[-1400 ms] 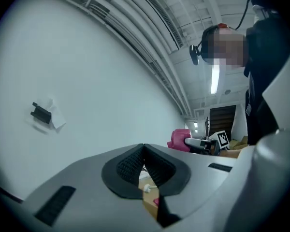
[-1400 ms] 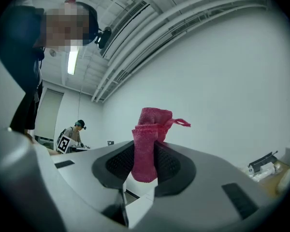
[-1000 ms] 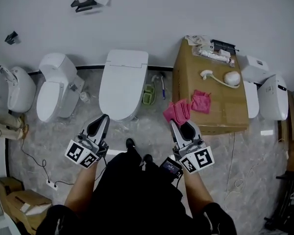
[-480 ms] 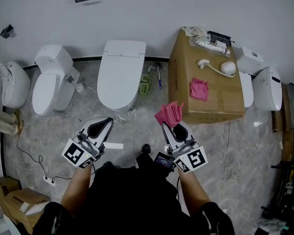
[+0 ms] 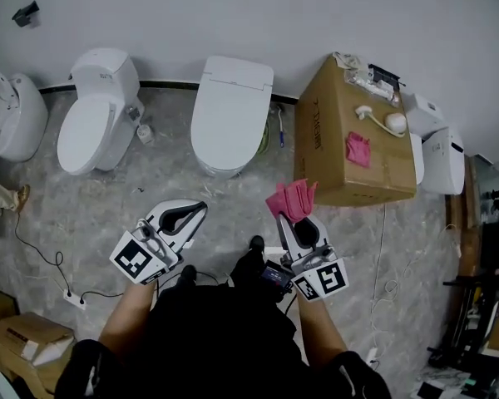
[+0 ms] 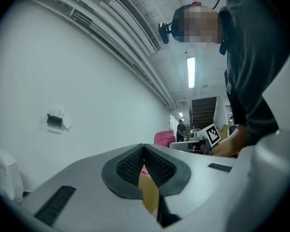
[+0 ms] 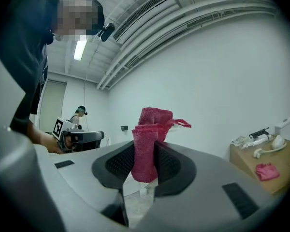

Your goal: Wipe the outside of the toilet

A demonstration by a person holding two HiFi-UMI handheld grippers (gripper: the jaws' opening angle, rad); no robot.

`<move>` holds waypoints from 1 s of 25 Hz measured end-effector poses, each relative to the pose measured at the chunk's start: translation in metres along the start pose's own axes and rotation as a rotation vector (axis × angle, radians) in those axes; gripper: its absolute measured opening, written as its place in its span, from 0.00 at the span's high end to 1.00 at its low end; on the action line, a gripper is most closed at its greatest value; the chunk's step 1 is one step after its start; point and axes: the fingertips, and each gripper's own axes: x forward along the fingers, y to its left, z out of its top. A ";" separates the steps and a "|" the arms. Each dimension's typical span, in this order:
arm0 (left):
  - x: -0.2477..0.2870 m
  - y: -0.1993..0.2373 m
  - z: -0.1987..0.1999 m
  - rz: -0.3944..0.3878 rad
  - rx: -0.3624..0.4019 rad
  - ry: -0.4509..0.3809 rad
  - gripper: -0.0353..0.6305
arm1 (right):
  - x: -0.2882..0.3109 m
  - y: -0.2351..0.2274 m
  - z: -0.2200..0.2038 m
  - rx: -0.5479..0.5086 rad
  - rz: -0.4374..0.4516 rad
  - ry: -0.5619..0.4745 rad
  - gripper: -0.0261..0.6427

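Note:
A white toilet with its lid down stands against the wall, straight ahead of me. My right gripper is shut on a bunched pink cloth, held above the floor in front of a cardboard box and to the right of that toilet. In the right gripper view the pink cloth sticks up between the pads. My left gripper is shut with nothing in it, pointing right, short of the toilet's front. In the left gripper view the left gripper has its pads meeting.
Another white toilet and a third stand to the left. A second pink cloth, a brush and packets lie on the box. More white fixtures are right of it. A cable and power strip lie on the floor.
I have stepped back from the toilet and the box, so both sit farther from the grippers. The left gripper has swung to point right. The right gripper still grips the cloth.

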 end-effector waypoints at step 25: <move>-0.100 -0.075 -0.044 0.468 0.087 0.059 0.93 | -0.107 0.062 -0.046 -0.060 -0.032 0.102 0.77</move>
